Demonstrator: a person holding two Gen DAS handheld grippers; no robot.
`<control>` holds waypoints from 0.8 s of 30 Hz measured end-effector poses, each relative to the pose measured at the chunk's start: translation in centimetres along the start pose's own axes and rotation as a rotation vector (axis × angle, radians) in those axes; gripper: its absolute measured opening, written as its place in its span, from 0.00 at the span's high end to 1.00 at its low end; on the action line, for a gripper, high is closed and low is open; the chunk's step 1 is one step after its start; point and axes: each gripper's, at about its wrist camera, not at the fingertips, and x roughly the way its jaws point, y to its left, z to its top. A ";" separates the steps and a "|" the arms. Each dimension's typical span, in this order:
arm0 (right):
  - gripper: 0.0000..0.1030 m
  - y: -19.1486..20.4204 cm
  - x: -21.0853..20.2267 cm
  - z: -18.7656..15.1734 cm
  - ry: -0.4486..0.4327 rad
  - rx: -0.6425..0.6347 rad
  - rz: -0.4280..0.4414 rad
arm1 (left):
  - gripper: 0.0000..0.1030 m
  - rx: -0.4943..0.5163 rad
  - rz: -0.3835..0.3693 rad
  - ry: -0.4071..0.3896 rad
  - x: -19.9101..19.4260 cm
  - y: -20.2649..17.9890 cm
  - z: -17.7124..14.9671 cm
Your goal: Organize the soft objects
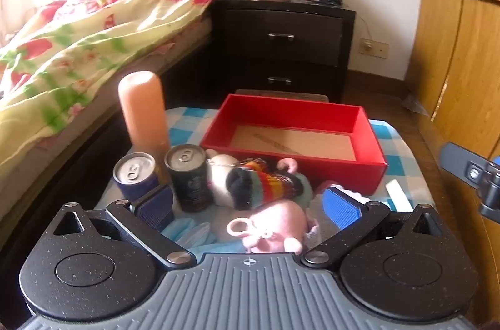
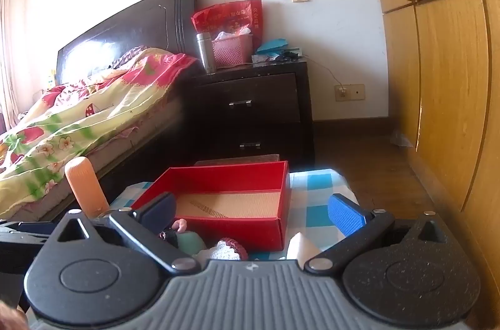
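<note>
A plush doll in a striped knit sweater (image 1: 262, 184) lies on the blue-checked cloth in front of an open red box (image 1: 293, 139). A pink plush toy (image 1: 278, 231) lies just below it, between the fingers of my left gripper (image 1: 250, 205), which is open and empty. My right gripper (image 2: 253, 214) is open and empty, low over the cloth in front of the red box (image 2: 231, 202). A small knitted red-and-white piece (image 2: 229, 248) and part of the doll (image 2: 184, 236) show between its fingers. The box holds nothing.
Two drink cans (image 1: 187, 173) and a tall peach cylinder (image 1: 143, 111) stand left of the toys. A white object (image 2: 301, 245) lies at the right. A bed (image 1: 78, 33), dark nightstand (image 1: 281, 45) and wooden wardrobe (image 2: 437, 80) surround the table.
</note>
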 end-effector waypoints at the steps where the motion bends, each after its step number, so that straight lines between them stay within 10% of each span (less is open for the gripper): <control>1: 0.18 0.0 0.0 0.0 0.000 -0.001 0.001 | 0.05 -0.011 0.021 -0.035 -0.6 0.6 -0.5; 24: 0.18 1.6 0.8 -0.4 0.053 -0.059 0.005 | 0.05 -0.040 0.139 0.042 0.8 0.8 -0.9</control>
